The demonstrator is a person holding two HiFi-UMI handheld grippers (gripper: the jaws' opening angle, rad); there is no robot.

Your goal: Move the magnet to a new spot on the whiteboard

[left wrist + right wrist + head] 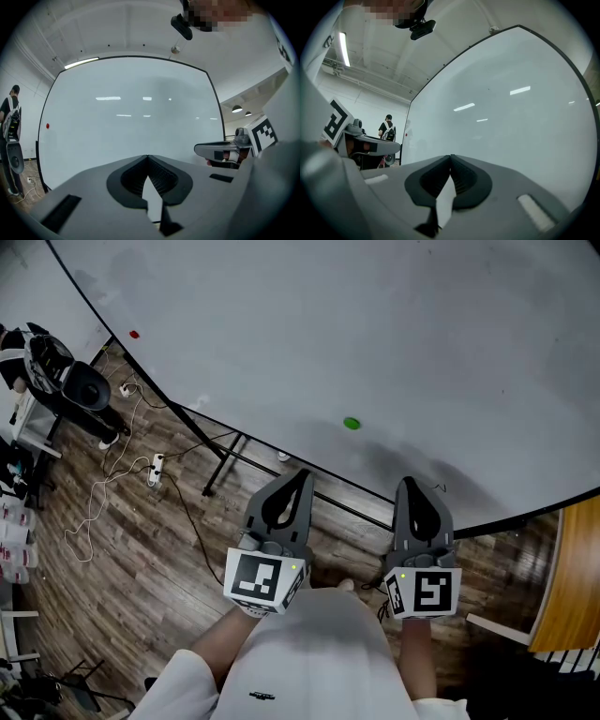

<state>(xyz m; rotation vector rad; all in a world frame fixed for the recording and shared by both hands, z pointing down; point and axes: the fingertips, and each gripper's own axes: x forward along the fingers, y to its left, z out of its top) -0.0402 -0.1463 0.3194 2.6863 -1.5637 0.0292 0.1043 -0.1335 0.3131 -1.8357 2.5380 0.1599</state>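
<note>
Jaws on left gripper (300, 482) and right gripper (411, 488) clenched, nothing between them. Both held low before whiteboard (375, 334), likely ready pose. Green magnet (352, 424) on board above, between them, untouched. Red magnet (134, 335) well apart, far left.

1. The grey plastic left gripper (147, 157) fills the bottom of the view. Its two ribbed jaws meet at the tips, with nothing between them.
2. Ahead stands a large white whiteboard with a thin black frame (131, 122), which reflects several ceiling lights.
3. A small round red magnet (48, 125) sits on the board, close to its left edge.
4. The grey right gripper (201, 150) shows side-on at the right, its black-and-white marker cube (262, 133) behind it.
5. A person with a backpack (9, 119) stands at the far left, beside the board.
</note>
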